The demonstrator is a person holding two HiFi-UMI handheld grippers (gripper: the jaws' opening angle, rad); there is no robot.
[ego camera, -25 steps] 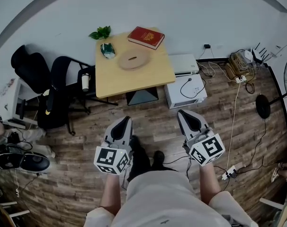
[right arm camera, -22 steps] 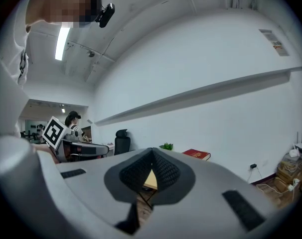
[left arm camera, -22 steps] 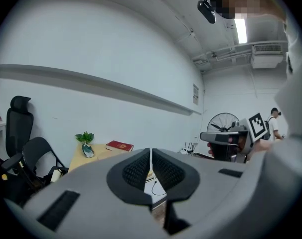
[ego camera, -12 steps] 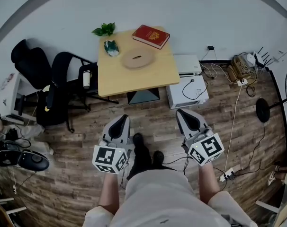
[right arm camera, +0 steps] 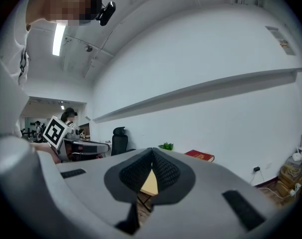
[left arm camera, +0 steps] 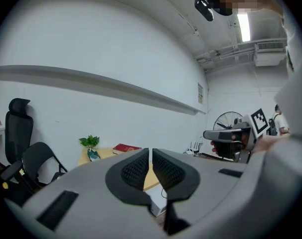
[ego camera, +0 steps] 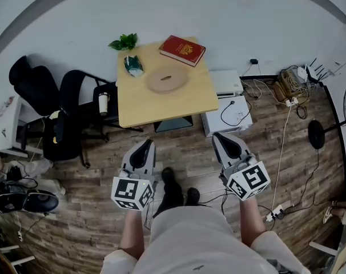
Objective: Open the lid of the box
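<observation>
Holding left gripper at 7 o'clock, jaws almost touching, empty; right gripper at 5 o'clock, jaws fully together, empty. Well apart at 12 o'clock, on table: closed red box.

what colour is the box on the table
The box is red with a gold mark; head view shows it best.

No text could be read. The red box on the worktop, well ahead of the left gripper, bore a gold emblem too small to make out; the wall notice was illegible.
</observation>
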